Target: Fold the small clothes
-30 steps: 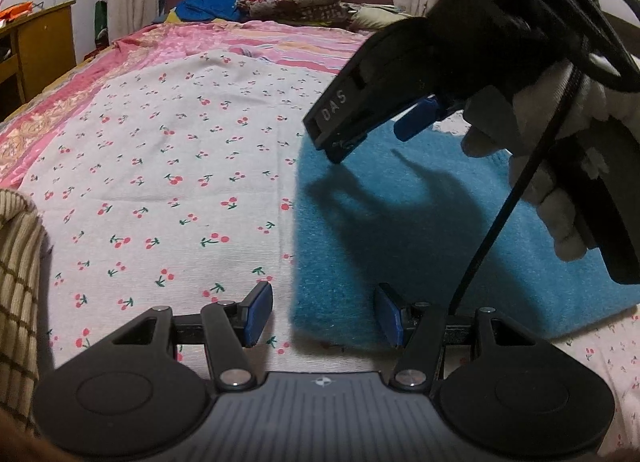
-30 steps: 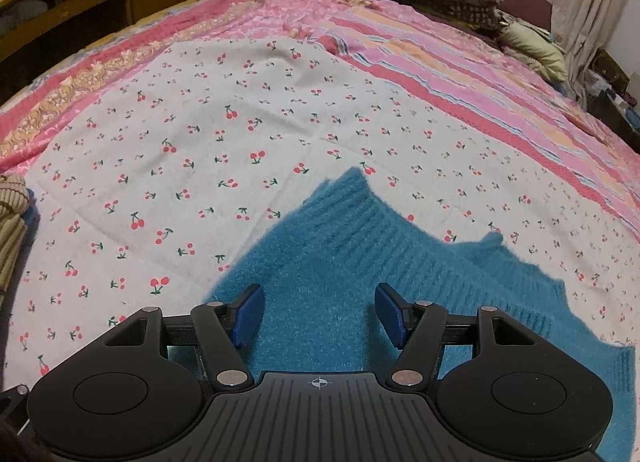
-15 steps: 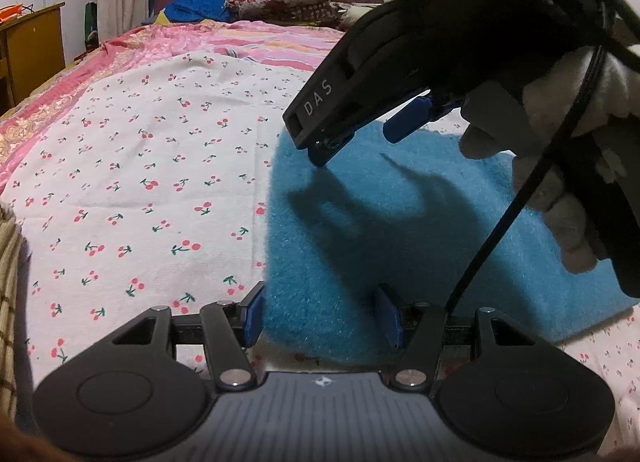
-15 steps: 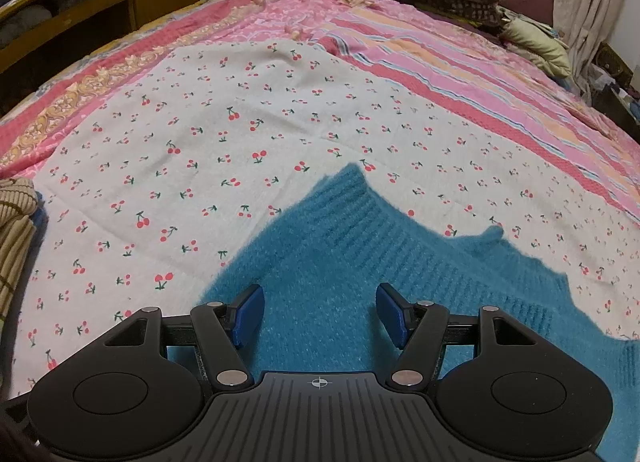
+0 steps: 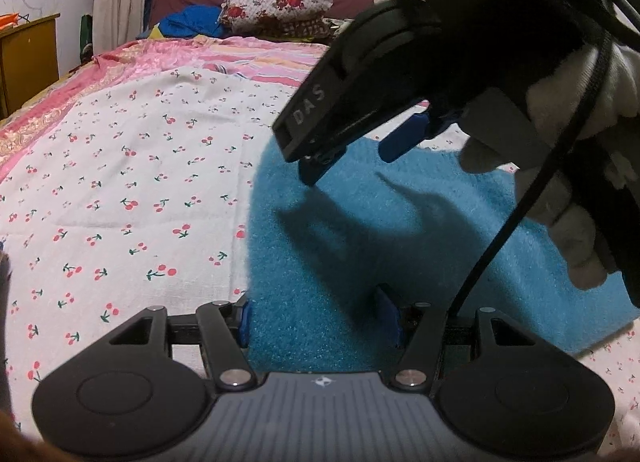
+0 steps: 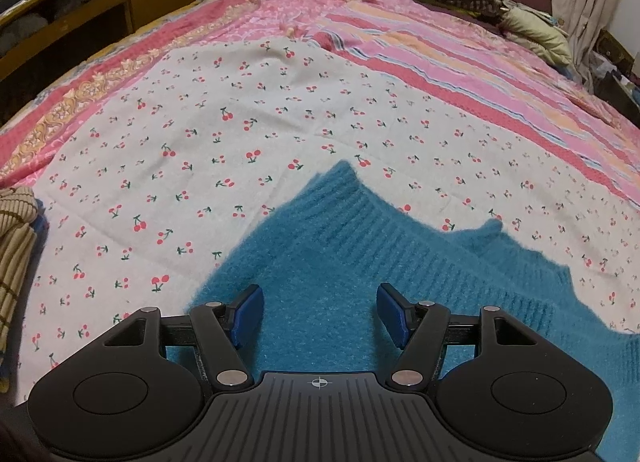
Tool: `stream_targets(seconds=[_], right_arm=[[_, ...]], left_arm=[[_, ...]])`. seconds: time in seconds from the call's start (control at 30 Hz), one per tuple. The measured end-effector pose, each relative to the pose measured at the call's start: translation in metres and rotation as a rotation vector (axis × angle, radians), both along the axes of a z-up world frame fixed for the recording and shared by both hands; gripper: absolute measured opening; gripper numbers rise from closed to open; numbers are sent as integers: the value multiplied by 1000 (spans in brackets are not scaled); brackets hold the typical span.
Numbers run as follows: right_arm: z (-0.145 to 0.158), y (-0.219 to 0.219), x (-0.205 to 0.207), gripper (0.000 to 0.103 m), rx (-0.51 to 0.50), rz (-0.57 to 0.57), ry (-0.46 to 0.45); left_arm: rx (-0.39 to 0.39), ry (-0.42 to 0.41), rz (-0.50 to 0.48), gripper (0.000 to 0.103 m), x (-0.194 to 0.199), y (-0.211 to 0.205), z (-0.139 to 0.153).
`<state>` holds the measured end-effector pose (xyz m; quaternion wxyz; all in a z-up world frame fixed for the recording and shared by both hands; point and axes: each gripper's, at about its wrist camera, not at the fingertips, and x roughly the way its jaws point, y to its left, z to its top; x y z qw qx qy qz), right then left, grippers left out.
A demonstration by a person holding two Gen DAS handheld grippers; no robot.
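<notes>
Left wrist: left gripper [image 5: 318, 316] fingers parted, gripping nothing, over the near edge of the teal sweater [image 5: 400, 246], which runs toward 3 o'clock on the bed [image 5: 120, 166].
Right wrist: right gripper [image 6: 320, 312] fingers apart, empty; ribbed hem corner points to 12 o'clock.

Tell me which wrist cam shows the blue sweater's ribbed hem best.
Right wrist. The blue sweater lies flat on the cherry-print sheet, and its ribbed hem runs unobstructed across the frame. The left wrist view shows only plain fuzzy knit; the right gripper and its shadow cover much of it.
</notes>
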<state>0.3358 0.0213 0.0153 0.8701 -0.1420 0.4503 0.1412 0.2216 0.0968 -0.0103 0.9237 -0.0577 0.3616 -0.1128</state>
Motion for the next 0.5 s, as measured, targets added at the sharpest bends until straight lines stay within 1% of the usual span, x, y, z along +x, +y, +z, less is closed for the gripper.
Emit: stream_targets(seconds=[0.2, 0.37, 0.5], right_arm=[[0, -7, 1, 64, 9, -15, 3], [4, -15, 0, 64, 5, -10, -5], [4, -26, -1, 64, -11, -28, -14]], left_arm=[[21, -8, -2, 62, 0, -5, 3], [-8, -3, 9, 62, -1, 0, 4], [-15, -1, 16, 62, -1, 2, 4]])
